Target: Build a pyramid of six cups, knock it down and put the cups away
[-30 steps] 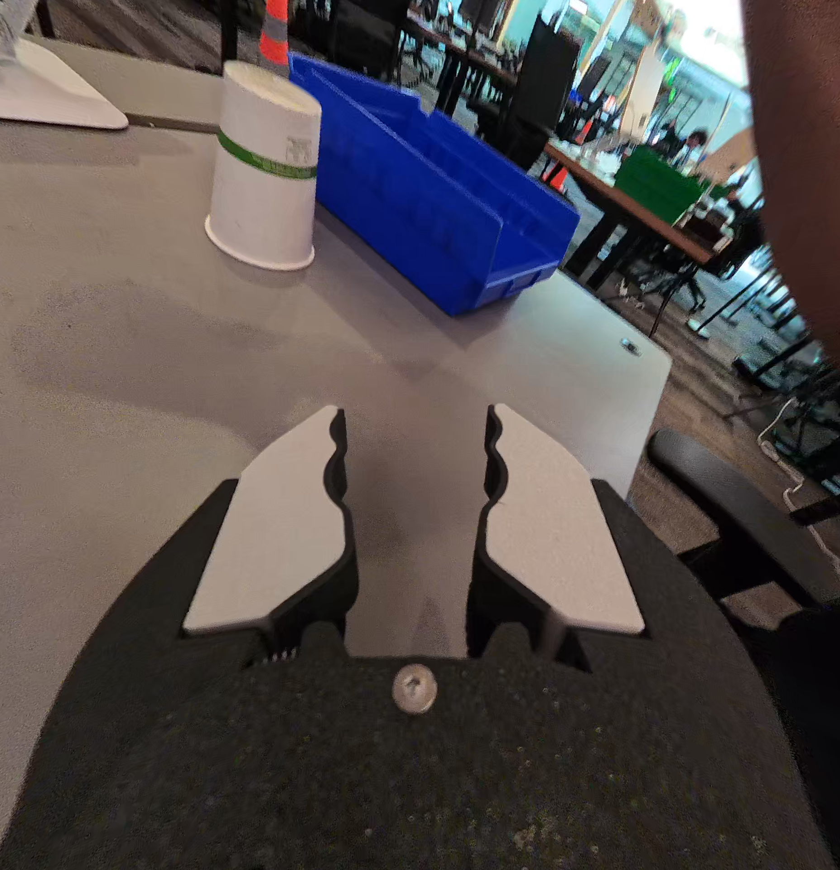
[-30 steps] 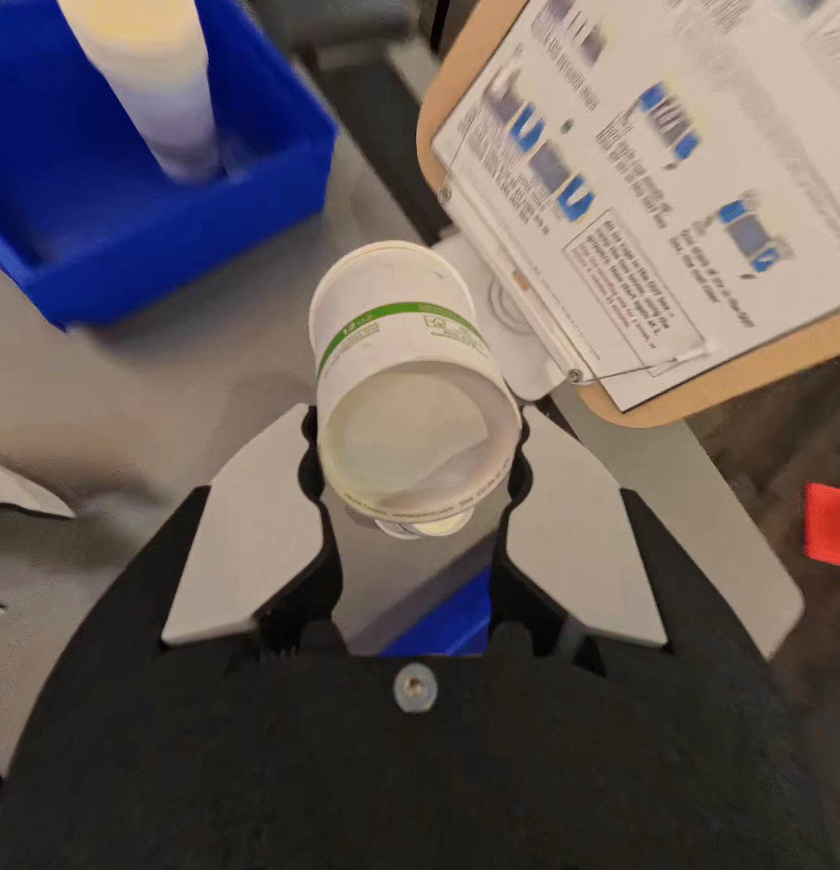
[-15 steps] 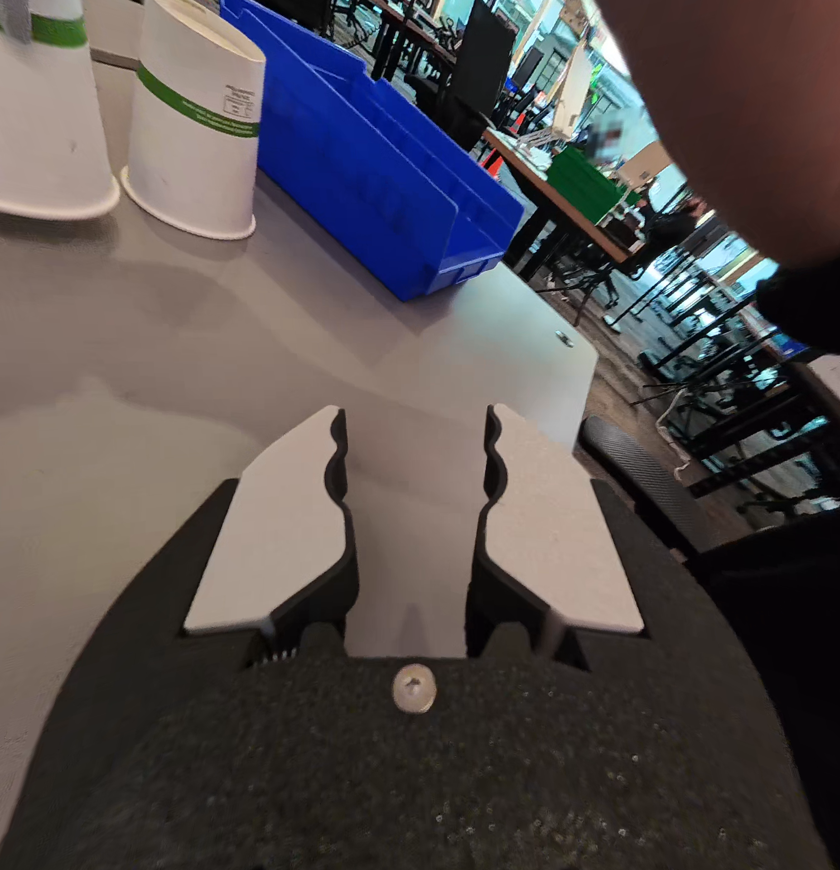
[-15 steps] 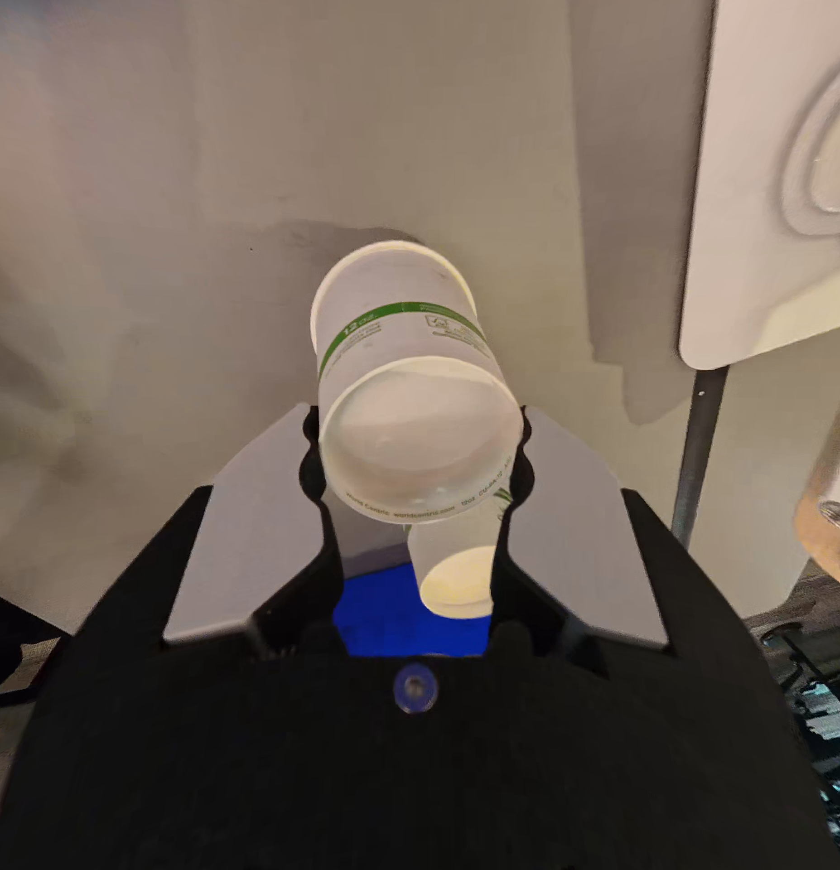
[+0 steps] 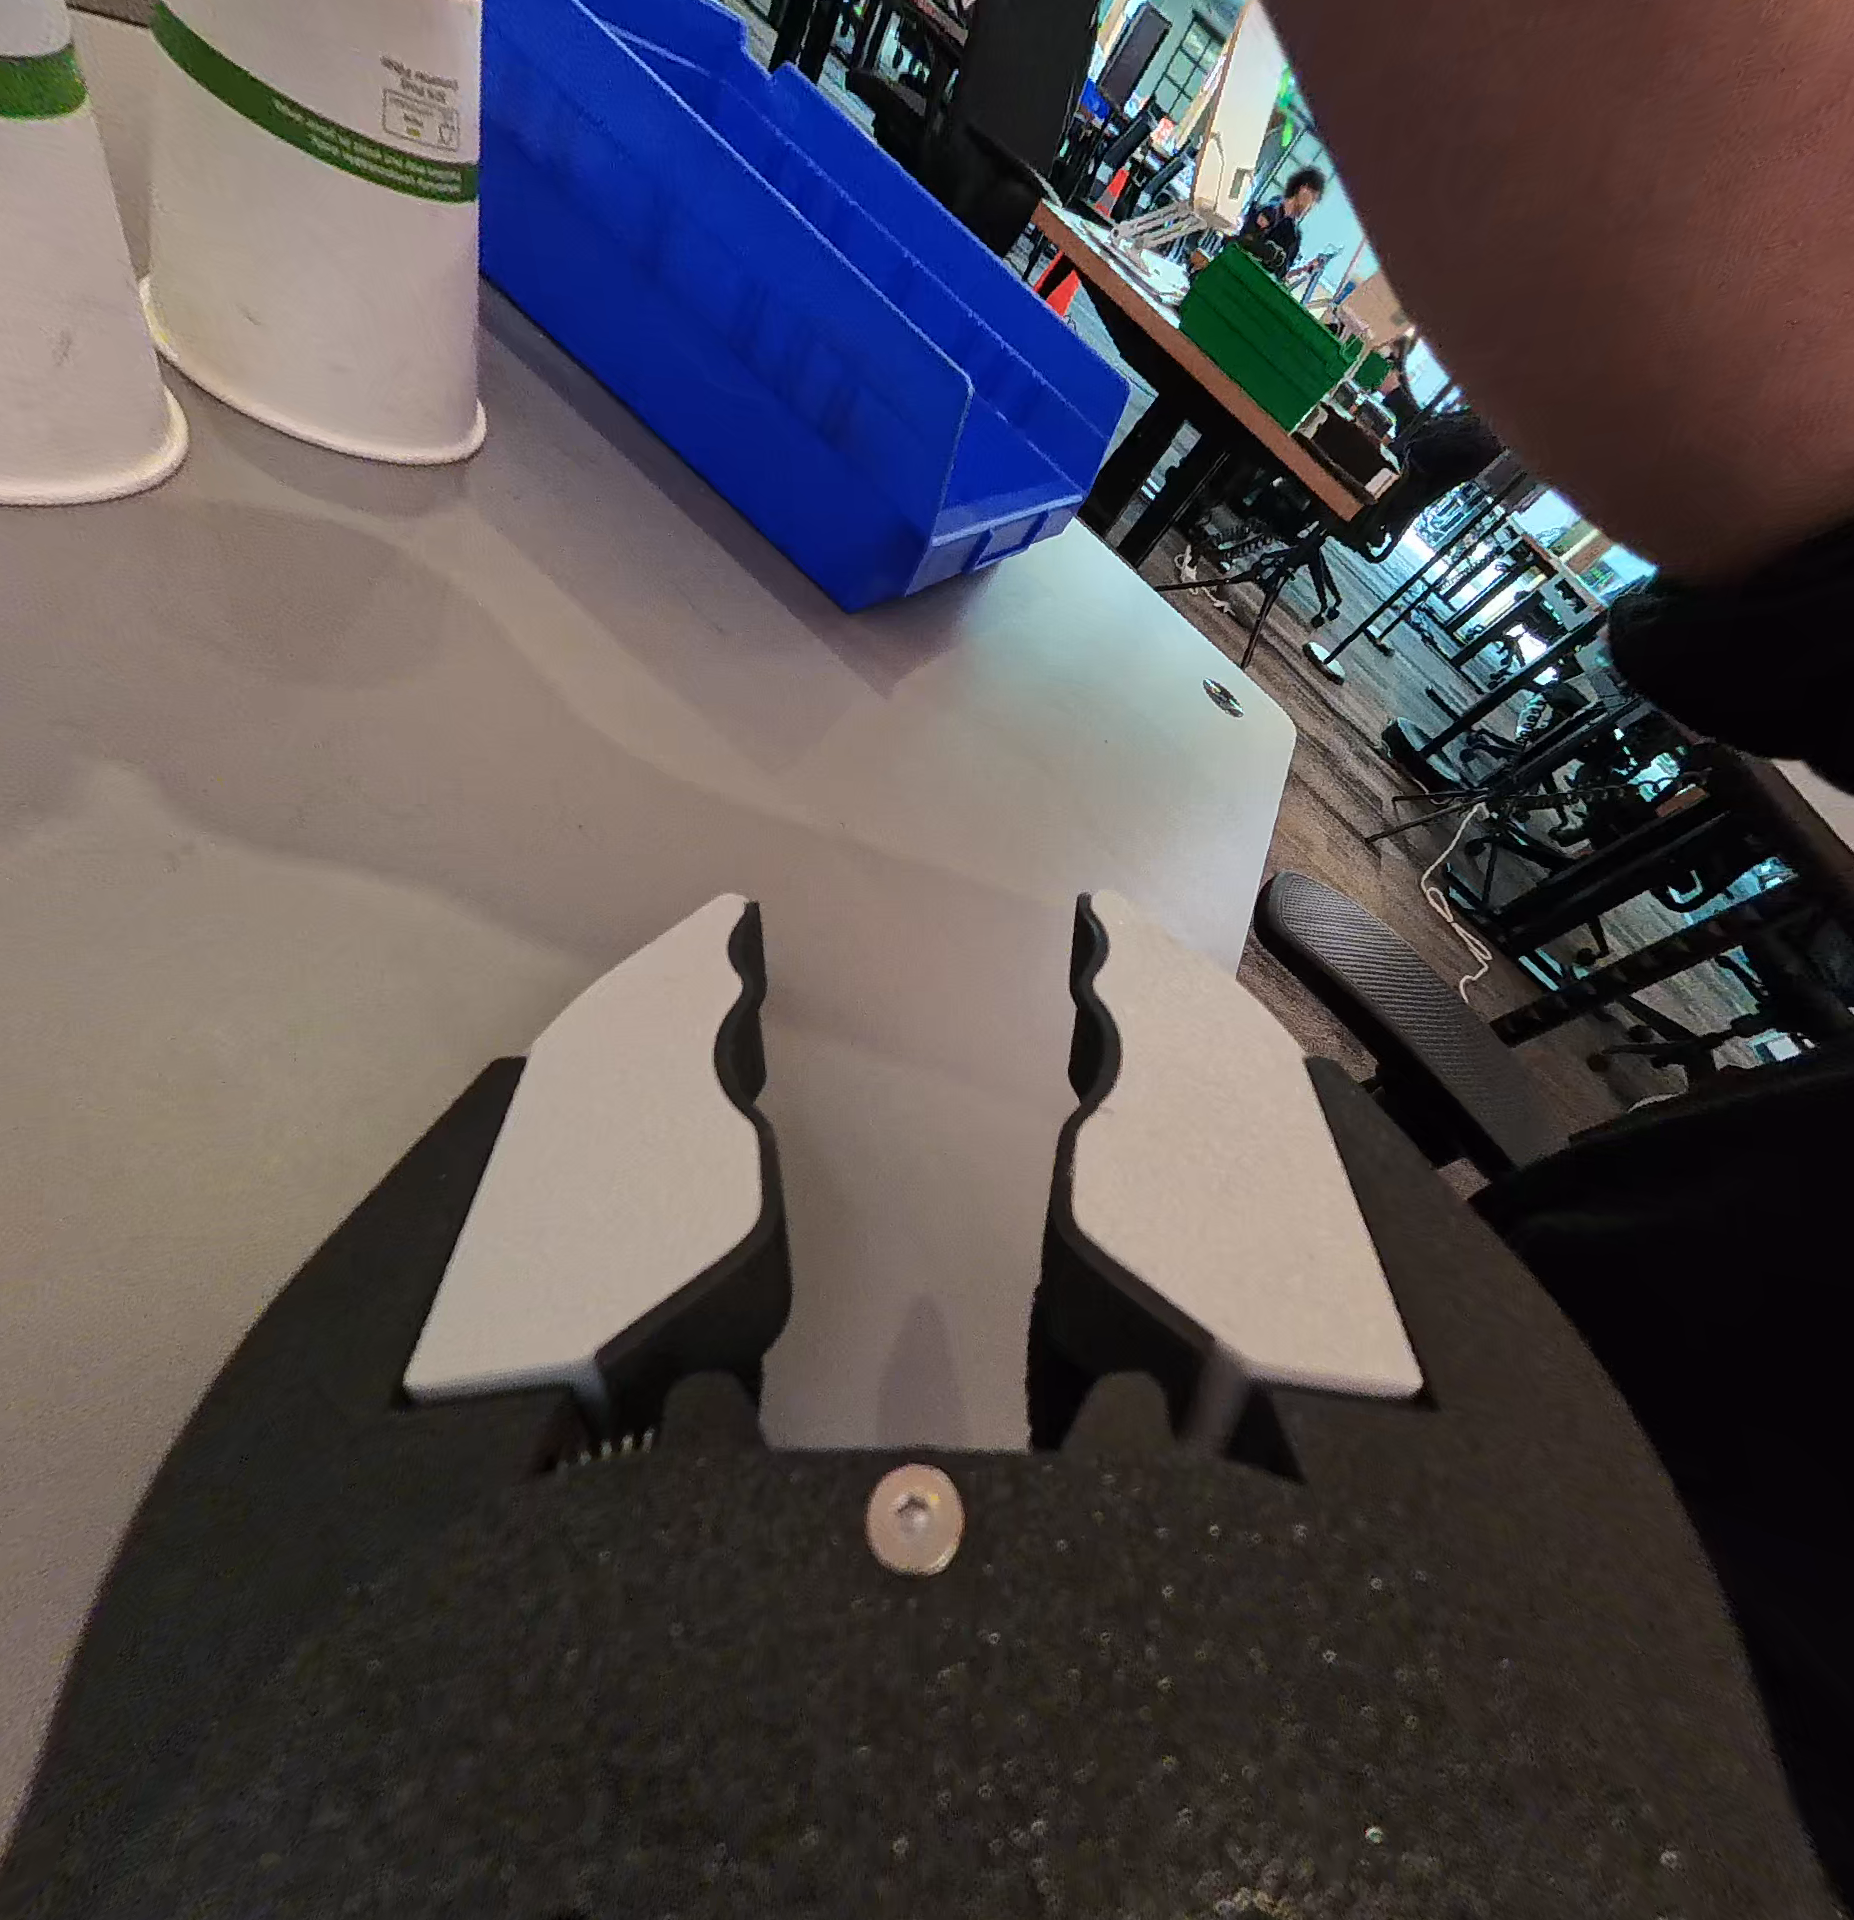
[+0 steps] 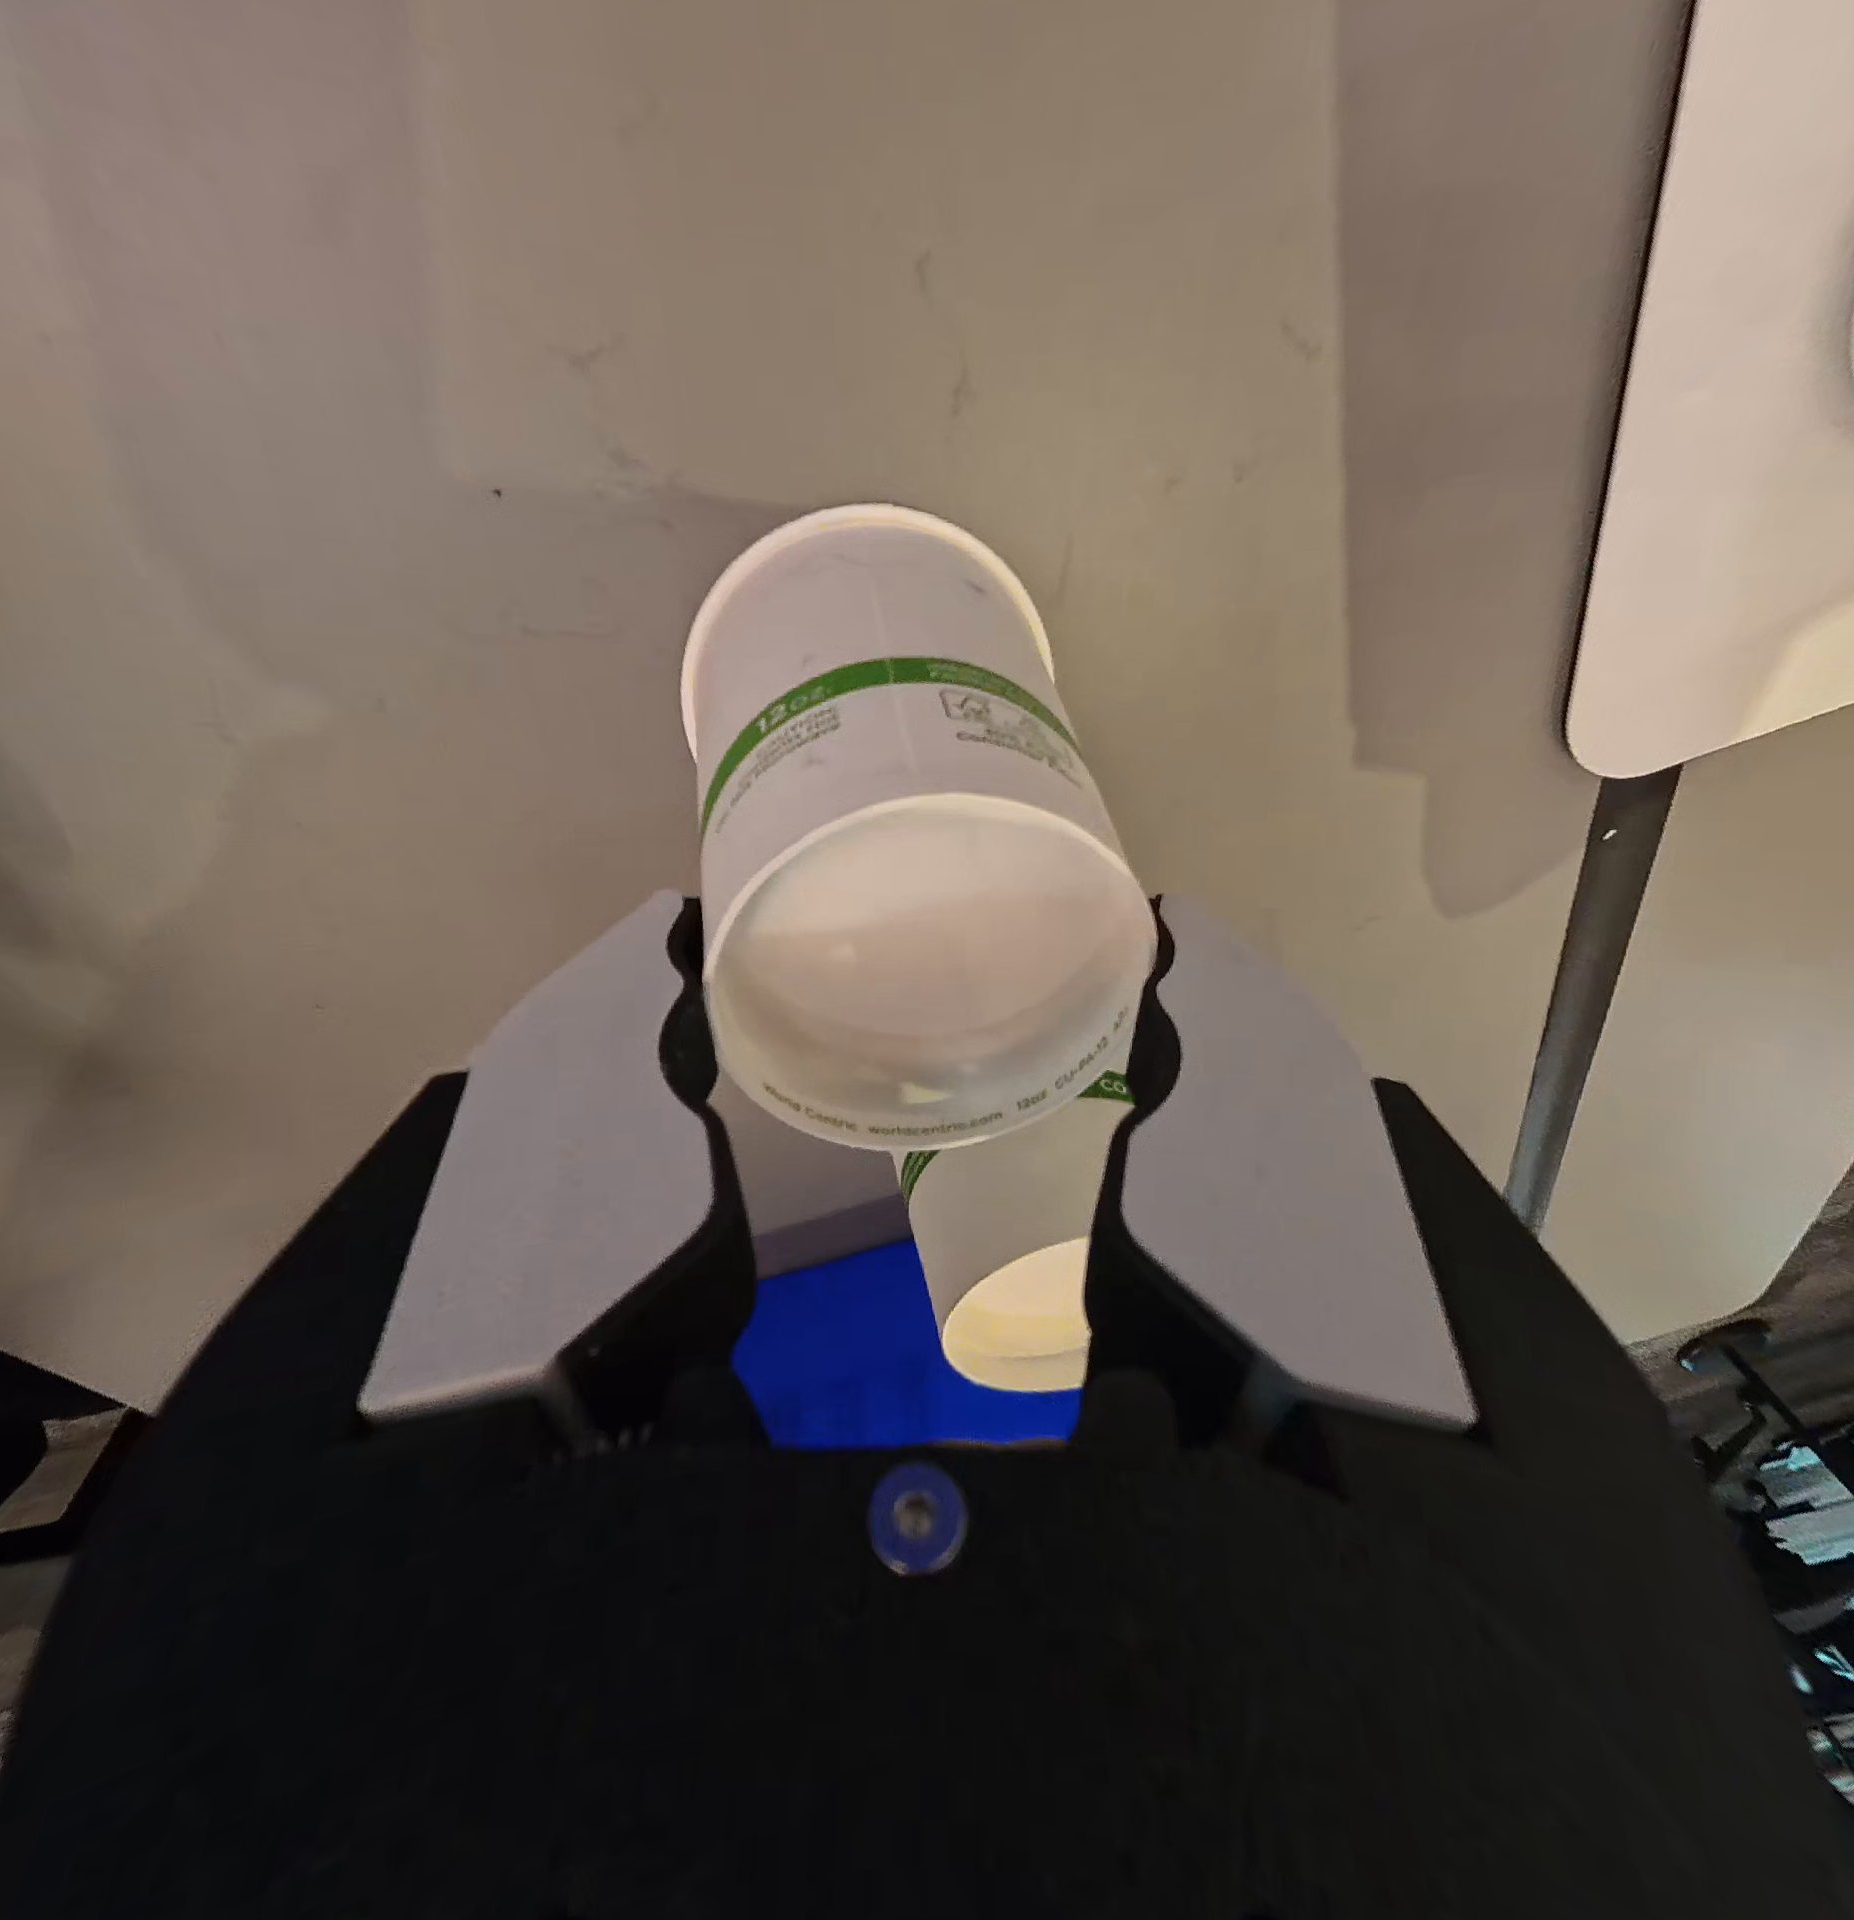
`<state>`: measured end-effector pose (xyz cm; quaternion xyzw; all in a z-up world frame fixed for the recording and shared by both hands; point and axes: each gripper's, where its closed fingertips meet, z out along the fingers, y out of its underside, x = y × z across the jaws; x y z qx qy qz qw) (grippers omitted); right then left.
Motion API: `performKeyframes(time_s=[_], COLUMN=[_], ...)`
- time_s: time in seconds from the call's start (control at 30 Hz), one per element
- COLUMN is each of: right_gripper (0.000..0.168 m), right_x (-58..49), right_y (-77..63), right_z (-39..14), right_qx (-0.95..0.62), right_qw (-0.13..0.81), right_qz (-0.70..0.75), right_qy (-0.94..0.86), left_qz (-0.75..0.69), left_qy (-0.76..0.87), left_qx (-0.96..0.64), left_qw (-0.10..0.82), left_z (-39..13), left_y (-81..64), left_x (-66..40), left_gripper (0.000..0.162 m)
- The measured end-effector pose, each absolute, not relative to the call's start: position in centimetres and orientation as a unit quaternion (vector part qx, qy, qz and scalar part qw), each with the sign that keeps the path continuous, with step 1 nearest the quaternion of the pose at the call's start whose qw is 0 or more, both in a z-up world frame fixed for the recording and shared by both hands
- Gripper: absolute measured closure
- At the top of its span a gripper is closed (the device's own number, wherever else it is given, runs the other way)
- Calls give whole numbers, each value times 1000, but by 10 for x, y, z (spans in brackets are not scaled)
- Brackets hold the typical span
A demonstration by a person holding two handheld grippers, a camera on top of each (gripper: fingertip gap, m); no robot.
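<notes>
A: Judging from the table (image 5: 403,727), how far along is the pyramid?

B: Early, I'd say. 2 upside-down cups (image 5: 310,239) stand side by side next to the blue bin (image 5: 757,312); no upper row shows.

A: And the tongs?

B: The right gripper (image 6: 928,997) is clamped on a white green-banded cup (image 6: 902,831), base toward the camera, held over the table. The left gripper (image 5: 918,1018) is parted, gripping nothing, low over bare table.

A: What's left?

B: Probably placing this cup, then the rest: more cups (image 6: 1006,1268) sit in the bin below. Knocking down and tidying remain.
</notes>
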<state>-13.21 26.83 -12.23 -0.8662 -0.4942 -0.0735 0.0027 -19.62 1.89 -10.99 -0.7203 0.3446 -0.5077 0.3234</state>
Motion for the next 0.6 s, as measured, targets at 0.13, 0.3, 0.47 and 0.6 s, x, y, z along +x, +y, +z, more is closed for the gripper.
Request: performKeyframes(time_s=[0.13, 0.3, 0.47, 0.6], right_gripper=[88, 69, 80, 94], right_x=[-131, -137, -165, -148], right_y=[265, 268, 203, 107], right_z=[-122, -81, 8, -11], right_qx=[-849, -841, -780, -733], right_qw=[-9, 91, 403, 529], right_qz=[-87, -86, 96, 266], right_qy=[-520, -526, -469, -336], left_qz=[-501, -497, -487, -427], left_qy=[349, 369, 382, 413], left_qx=[-722, -711, -701, -706], left_qw=[326, 333, 356, 385], left_z=[-111, -106, -86, -69], left_y=[19, 16, 22, 39], left_x=[-197, -201, -214, -233], left_gripper=[105, 99, 99, 112])
